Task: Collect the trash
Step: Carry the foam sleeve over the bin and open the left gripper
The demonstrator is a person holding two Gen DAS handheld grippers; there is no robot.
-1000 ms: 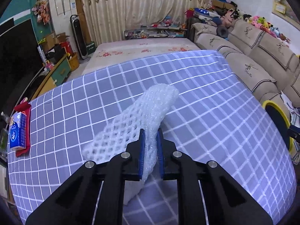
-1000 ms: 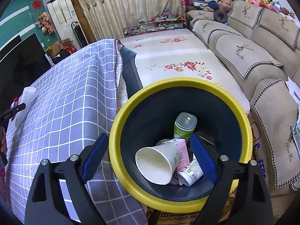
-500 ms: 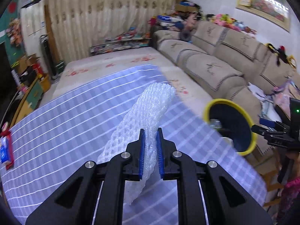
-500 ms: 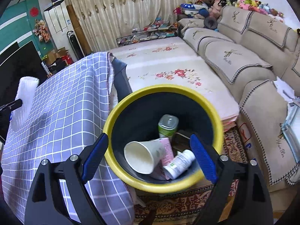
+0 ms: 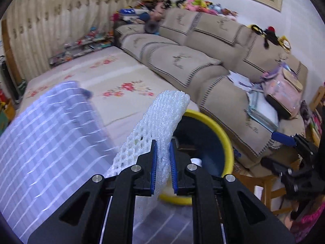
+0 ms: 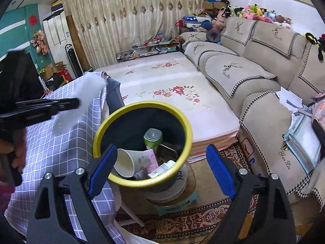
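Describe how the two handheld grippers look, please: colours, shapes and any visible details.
Both the left gripper and the right gripper have matte black angular frames with triangular cut-outs, round silver bolts at the joints, and ribbed blue pads on the fingers. No cables show.

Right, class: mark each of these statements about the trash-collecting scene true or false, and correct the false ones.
1. The left gripper has its jaws shut on a white foam net. True.
2. The right gripper holds a paper cup. False: its jaws are open and hold nothing; the cup lies in the bin.
3. The bin has a yellow rim. True.
4. The bin is empty. False: it holds the cup, a green can and other trash.
5. The foam net is already in the bin. False: the net is in the left gripper, above the checked cloth.
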